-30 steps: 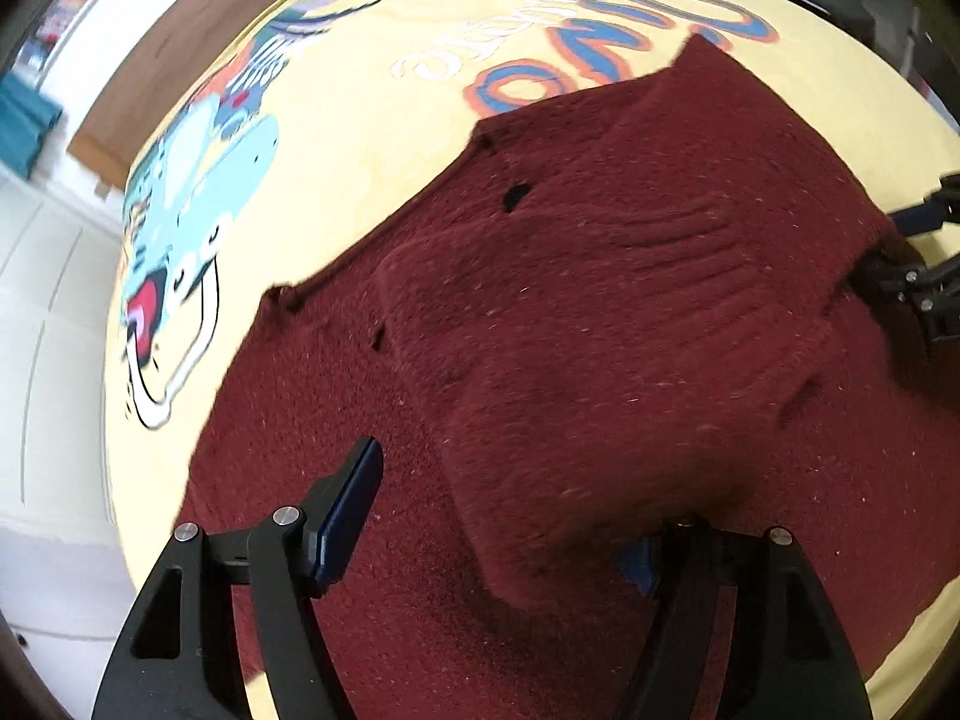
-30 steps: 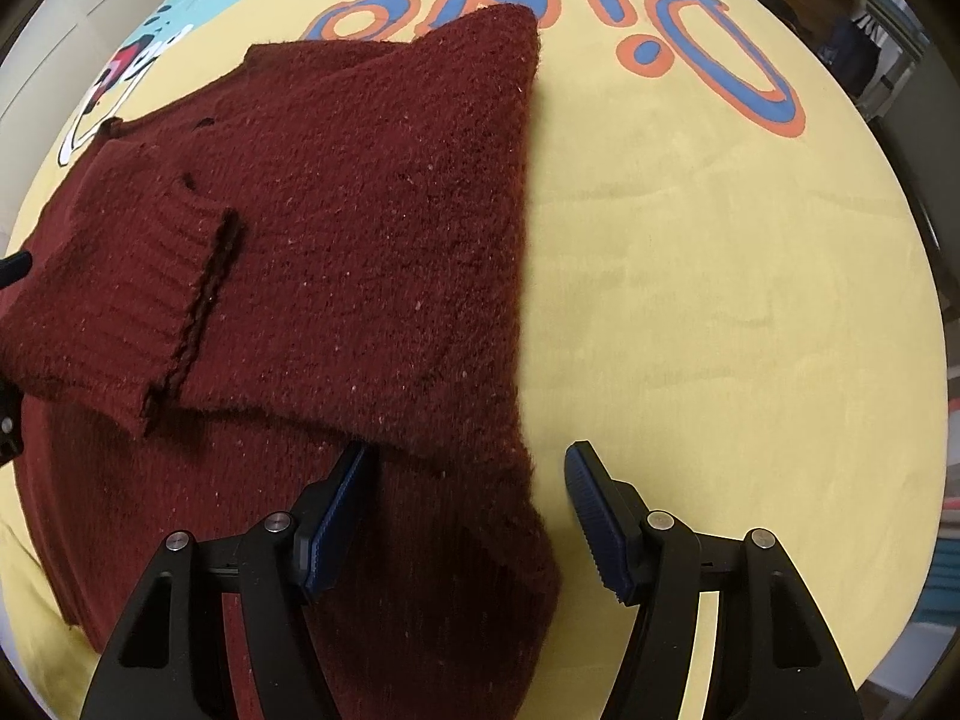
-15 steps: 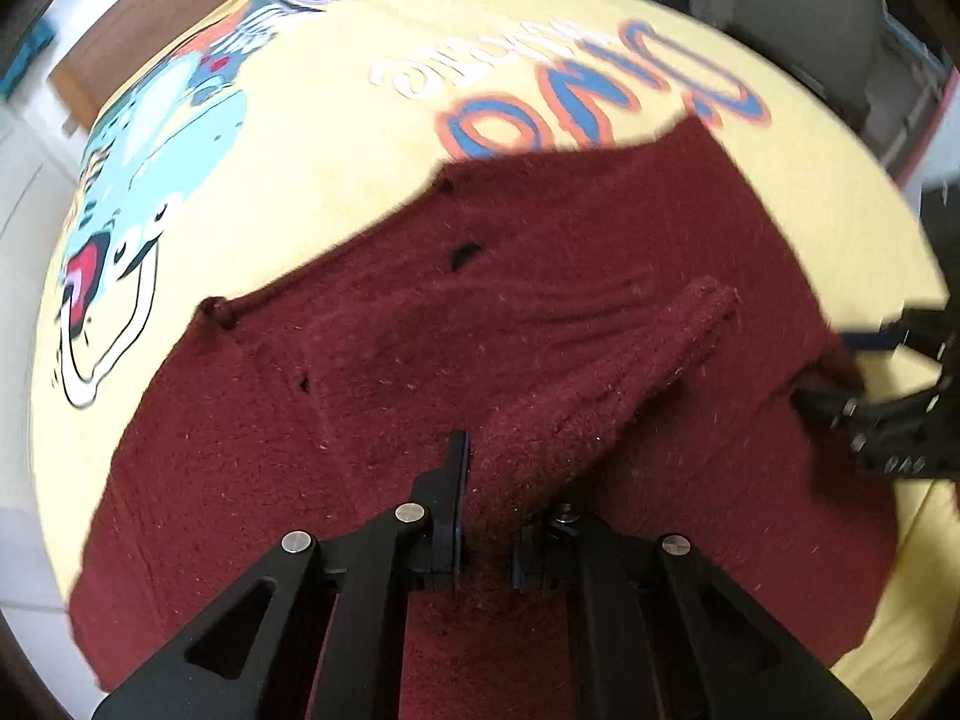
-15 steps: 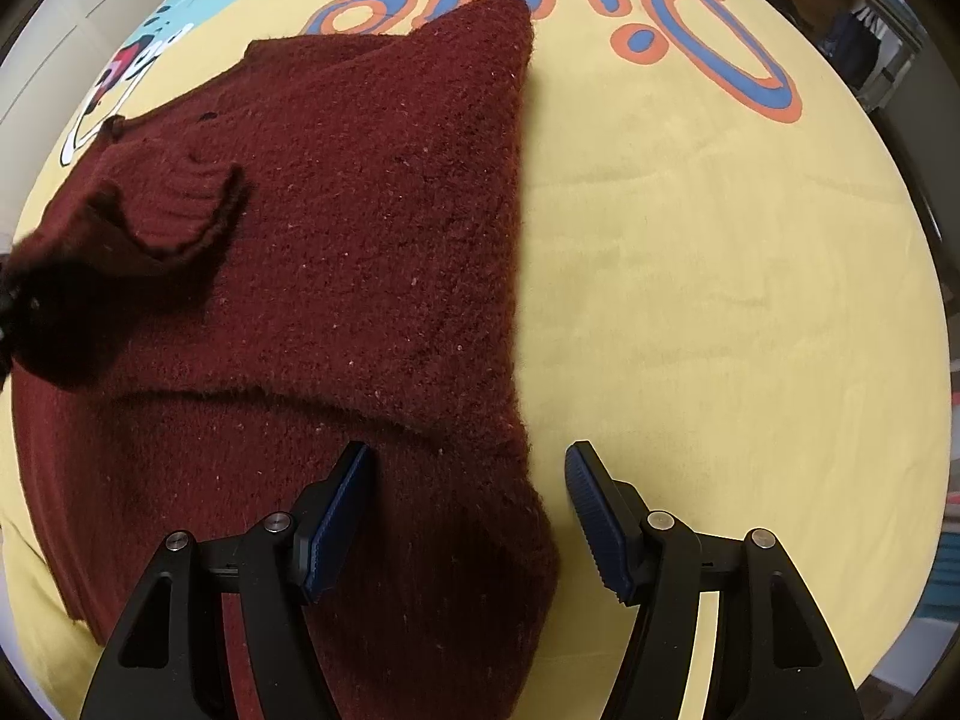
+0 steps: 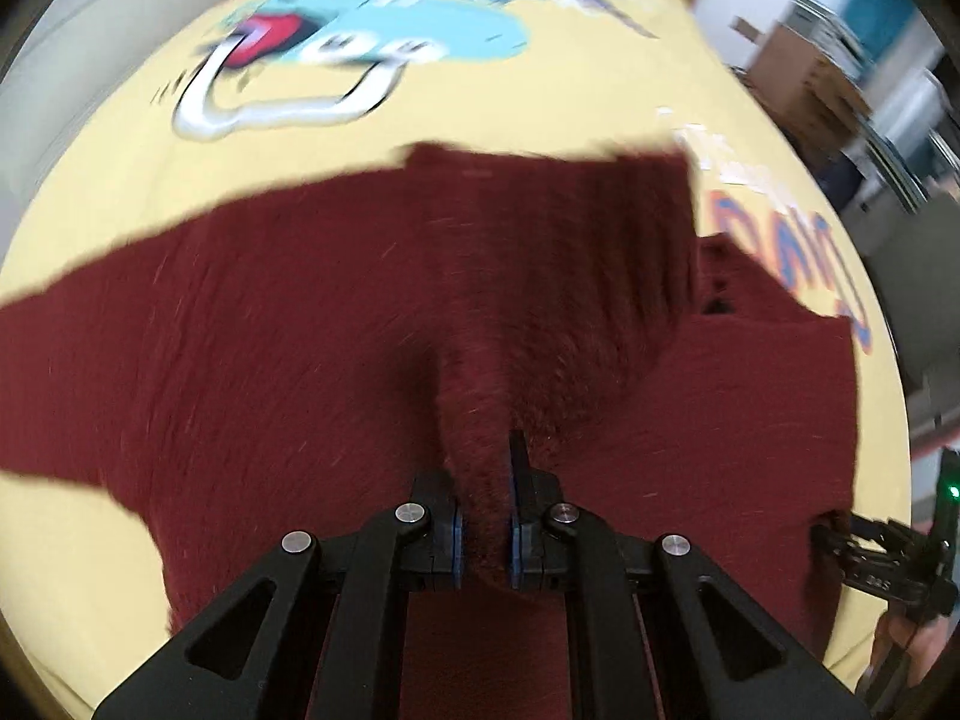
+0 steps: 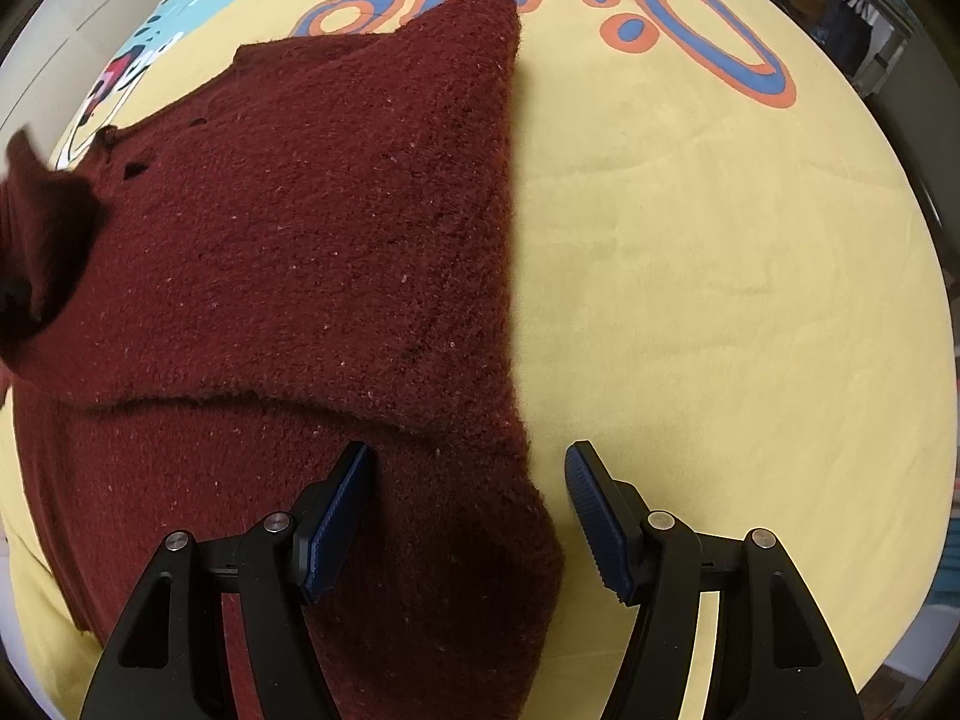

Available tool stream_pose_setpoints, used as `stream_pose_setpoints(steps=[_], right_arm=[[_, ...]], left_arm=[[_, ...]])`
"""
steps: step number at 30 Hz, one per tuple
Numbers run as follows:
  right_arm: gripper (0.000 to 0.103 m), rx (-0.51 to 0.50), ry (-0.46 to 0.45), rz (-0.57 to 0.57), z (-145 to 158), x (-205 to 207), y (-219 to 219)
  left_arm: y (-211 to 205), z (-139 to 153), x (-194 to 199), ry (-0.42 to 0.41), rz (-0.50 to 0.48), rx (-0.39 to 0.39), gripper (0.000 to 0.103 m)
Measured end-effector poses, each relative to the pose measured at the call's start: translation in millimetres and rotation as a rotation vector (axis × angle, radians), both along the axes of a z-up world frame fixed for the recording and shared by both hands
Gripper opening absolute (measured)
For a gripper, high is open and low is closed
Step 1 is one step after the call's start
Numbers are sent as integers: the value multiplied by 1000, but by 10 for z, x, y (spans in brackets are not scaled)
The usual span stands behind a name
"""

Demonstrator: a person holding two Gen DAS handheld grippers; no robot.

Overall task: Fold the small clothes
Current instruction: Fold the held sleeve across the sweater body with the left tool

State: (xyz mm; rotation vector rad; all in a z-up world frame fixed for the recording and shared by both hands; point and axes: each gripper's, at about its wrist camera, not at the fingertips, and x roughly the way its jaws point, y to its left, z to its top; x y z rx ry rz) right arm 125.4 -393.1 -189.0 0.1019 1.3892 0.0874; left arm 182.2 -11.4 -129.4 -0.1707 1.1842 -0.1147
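Nearest me, my left tool (image 5: 485, 531) is clamped on a ridge of the one dark red sweater (image 6: 336, 228), which it has lifted and swung since a second ago, when it stood open. I judge a sleeve fold is under way. My right tool (image 6: 468, 516) stays wide open, straddling the sweater's edge. Beyond, the sweater lies across one yellow cloth (image 6: 690, 252) printed with a cartoon dinosaur (image 5: 372, 30).
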Motion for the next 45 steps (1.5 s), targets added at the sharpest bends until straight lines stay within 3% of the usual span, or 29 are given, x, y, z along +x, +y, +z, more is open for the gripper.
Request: stream_pose_setpoints(steps=[6,12,15,18,20,22,27,34,36,38,39,41,43,45], right_arm=[[68,1,9,-2,-10,-33,-31],[68,-5,12,-3,-23,-79,-26],[68,-9,14,2,9,-91,5],[71,-20,14,11,47,-112,39],[73,-32,17,13,15,-9,130],[74,-40,17,16,9,-19,173],[78,-74,12,27,38,-52,249],[78,-86,6,15,122,-138,303],[78,-86,3,9,169,-166,280],[78,-83,-6,-6,237,-152,226],[78,-78,-16,-17,274,-143,196],[78,-53,-40,-47,364,-138,65],[78,-23,-61,-78,429,-67,9],[78,-7,-73,-101,466,53,-21]], left_arm=[[294,-81,-100,57,86,-61,9],[390,-64,-111,79,63,-37,16],[524,-80,-126,111,80,-6,37],[704,-9,-125,105,98,23,67],[841,72,-131,96,104,23,95],[970,178,-107,72,99,38,102],[1146,272,77,77,55,61,102],[1034,-190,291,210,9,90,99],[997,-267,234,214,-6,80,92],[941,-260,167,186,-37,96,66],[893,-253,119,174,-57,99,58],[825,-234,44,158,-89,96,28],[749,-224,10,150,-109,89,17],[664,-206,-27,128,-135,121,14]])
